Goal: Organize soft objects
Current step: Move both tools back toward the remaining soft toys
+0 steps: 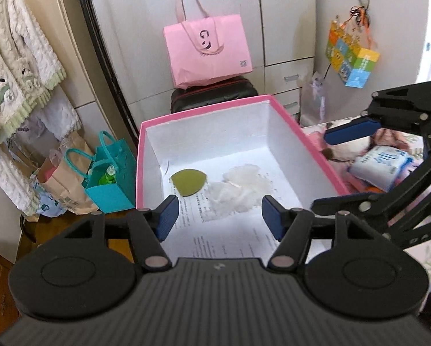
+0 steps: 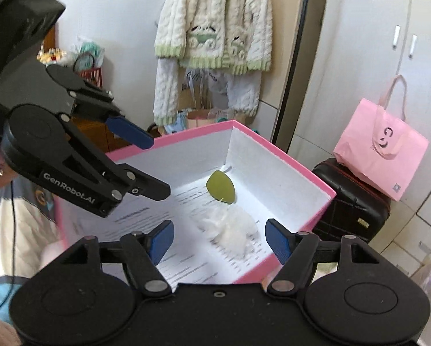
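Note:
A pink box (image 1: 146,150) with a white inside holds a green leaf-shaped pad (image 1: 189,185) and a white fluffy wad (image 1: 238,190) on printed paper. My left gripper (image 1: 219,220) is open and empty, just above the box's near end. My right gripper (image 2: 219,240) is open and empty, over the box's near edge (image 2: 253,274), with the white wad (image 2: 232,230) between and beyond its fingers. The green pad (image 2: 220,188) lies near the far corner. Each gripper shows in the other's view: the right (image 1: 339,170) at right, the left (image 2: 146,164) at left.
A pink tote bag (image 1: 207,52) sits on a black case (image 1: 215,98) behind the box. Teal and paper bags (image 1: 106,178) stand on the floor at left. A knitted cardigan (image 2: 215,43) hangs on the wall. A tissue pack (image 1: 385,164) lies on the patterned surface at right.

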